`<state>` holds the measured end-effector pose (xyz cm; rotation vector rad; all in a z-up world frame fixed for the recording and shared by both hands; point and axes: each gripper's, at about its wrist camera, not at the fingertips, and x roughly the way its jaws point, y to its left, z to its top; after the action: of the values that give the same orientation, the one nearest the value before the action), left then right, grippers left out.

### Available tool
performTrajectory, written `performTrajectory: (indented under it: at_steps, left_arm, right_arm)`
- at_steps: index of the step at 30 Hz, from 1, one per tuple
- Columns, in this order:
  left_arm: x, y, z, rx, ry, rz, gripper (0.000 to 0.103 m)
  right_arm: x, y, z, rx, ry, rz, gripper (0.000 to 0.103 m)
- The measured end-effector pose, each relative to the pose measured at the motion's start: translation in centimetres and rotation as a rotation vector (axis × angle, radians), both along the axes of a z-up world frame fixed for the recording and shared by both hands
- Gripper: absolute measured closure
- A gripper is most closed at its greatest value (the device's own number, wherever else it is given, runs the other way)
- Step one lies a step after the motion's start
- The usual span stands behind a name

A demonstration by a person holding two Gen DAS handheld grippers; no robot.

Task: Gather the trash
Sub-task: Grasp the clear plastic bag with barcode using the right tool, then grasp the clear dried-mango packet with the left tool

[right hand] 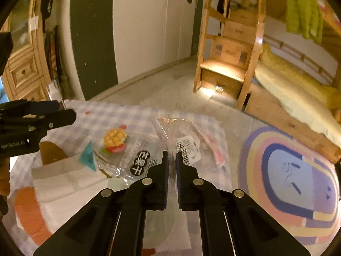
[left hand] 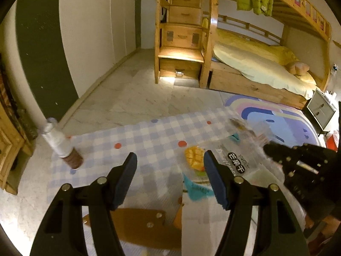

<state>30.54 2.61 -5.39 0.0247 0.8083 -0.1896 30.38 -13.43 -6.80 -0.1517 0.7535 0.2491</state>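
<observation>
A clear dried-mango snack bag (right hand: 127, 149) with a mango picture and black label lies on the checked tablecloth (right hand: 102, 115); it also shows in the left wrist view (left hand: 213, 160). A second clear wrapper (right hand: 187, 140) with a barcode sticker lies just right of it. My right gripper (right hand: 172, 160) is nearly closed over these wrappers; a thin gap shows and I cannot tell if plastic is pinched. It enters the left wrist view (left hand: 270, 149) from the right. My left gripper (left hand: 169, 164) is open and empty above the cloth, left of the mango bag.
A bottle (left hand: 61, 145) with a white label and brown contents stands at the cloth's left edge. A brown cardboard piece (left hand: 145, 224) and white paper (right hand: 64, 181) lie near me. Beyond are a bunk bed (left hand: 255, 68), wooden steps (left hand: 181, 42) and a rainbow rug (right hand: 298, 181).
</observation>
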Motion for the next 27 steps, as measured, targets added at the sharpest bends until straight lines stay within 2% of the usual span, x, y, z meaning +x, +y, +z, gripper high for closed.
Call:
performTrajectory:
  at_steps: [3,7,11,16,17,18,19,22,23,24,27]
  left_arm:
    - [1.1,-0.1,-1.3,-0.016,0.052,-0.018,0.045]
    - [2.2,-0.3,-2.6,-0.067,0.144,-0.064,0.046]
    - [2.9,-0.7,-3.5,-0.088,0.206,-0.101,0.046]
    - [4.0,-2.0,-5.3,-0.096,0.323,-0.138,0.046]
    - [4.0,-2.0,-5.3,-0.099,0.321,-0.134,0.048]
    - [4.1,-2.1,-5.3,-0.121,0.324,-0.145,0.057]
    - [4.1,-2.2,-5.4,-0.125,0.325,-0.140,0.059]
    - [3.7,-1.8,-5.1,-0.118,0.298,-0.120,0.082]
    - [3.5,-1.5,-4.7,-0.120,0.276,-0.112,0.093]
    - [3.1,-1.2,-4.2,-0.131,0.249,-0.112,0.098]
    - [1.6,-0.8,-2.3,-0.136,0.168,-0.112,0.103]
  right_arm:
    - [0.4,0.3,-1.2,-0.004,0.047,0.013,0.096]
    - [0.9,0.8,-2.4,-0.003,0.105,0.026,0.096]
    - [1.0,0.8,-3.0,0.005,0.137,0.034,0.096]
    - [1.1,0.2,-3.2,0.052,0.156,0.046,0.096]
    - [1.0,0.3,-3.2,0.055,0.156,0.048,0.096]
    - [1.1,0.2,-3.2,0.057,0.155,0.050,0.096]
    - [1.0,0.2,-3.1,0.058,0.152,0.053,0.097]
    - [0.8,0.2,-3.0,0.063,0.144,0.055,0.097]
    - [0.8,0.1,-2.9,0.062,0.138,0.056,0.097]
    - [0.7,0.1,-2.9,0.058,0.132,0.056,0.097]
    - [-0.1,0.0,-1.9,0.059,0.100,0.047,0.097]
